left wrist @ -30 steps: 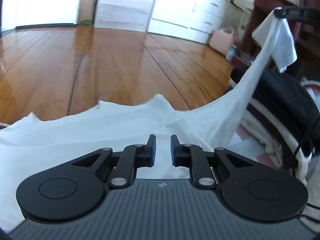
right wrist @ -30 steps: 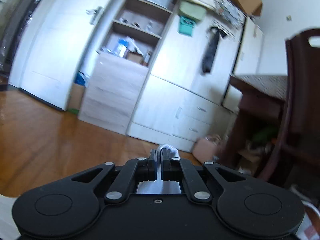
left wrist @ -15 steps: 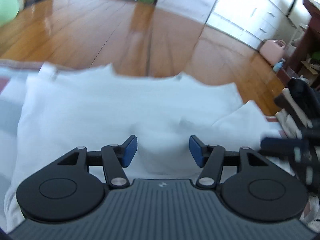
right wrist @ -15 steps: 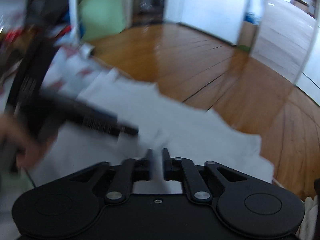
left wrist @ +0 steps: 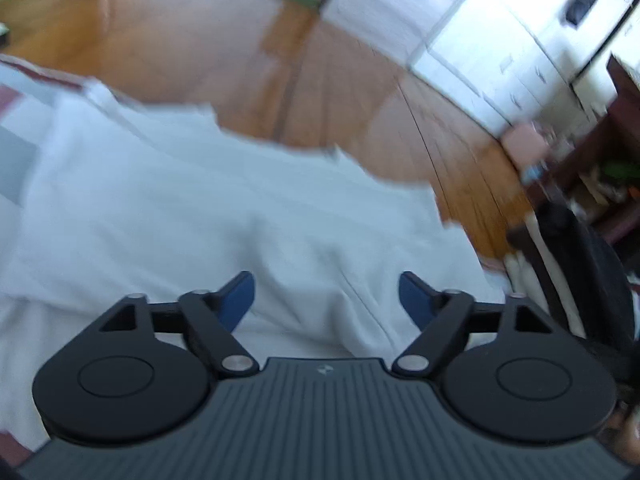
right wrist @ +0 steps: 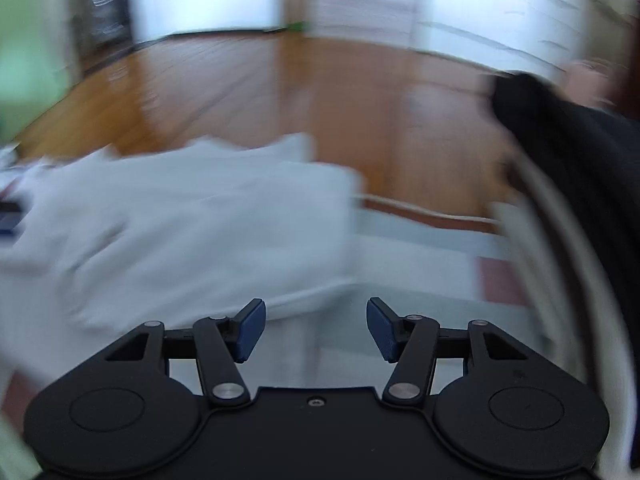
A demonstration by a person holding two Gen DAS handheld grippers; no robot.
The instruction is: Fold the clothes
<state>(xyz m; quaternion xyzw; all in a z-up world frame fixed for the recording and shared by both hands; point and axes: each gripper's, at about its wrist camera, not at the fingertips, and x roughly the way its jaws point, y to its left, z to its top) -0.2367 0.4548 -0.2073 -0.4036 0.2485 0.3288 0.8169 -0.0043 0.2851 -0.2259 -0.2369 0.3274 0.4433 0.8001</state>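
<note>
In the left wrist view, the left gripper (left wrist: 326,294) hung over a white garment (left wrist: 200,220) with its jaws spread wide and nothing between them. The garment lay spread out on a surface with a checked cover (left wrist: 16,152), its far edge ragged against the wooden floor (left wrist: 200,60) beyond. A long crease or seam ran across the cloth toward the gripper, and one fold seemed to lie near its right edge, though the blur made the layers hard to count. A heap of dark and striped clothes (left wrist: 580,272) sat to the right, just beside the white cloth.

In the right wrist view, the right gripper (right wrist: 316,328) also had its jaws wide apart and empty, poised over the near right corner of the white garment (right wrist: 180,224). The cloth looked roughly rectangular there, with a thick right edge that suggested doubled layers. The dark heap (right wrist: 580,168) rose at the right.

Judged from this, the garment was released and lying flat, partly squared but still large; it would fit either a cloth laid out for folding or one with a fold already in it. The heap beside it looked unfolded, so work on it seemed left.
</note>
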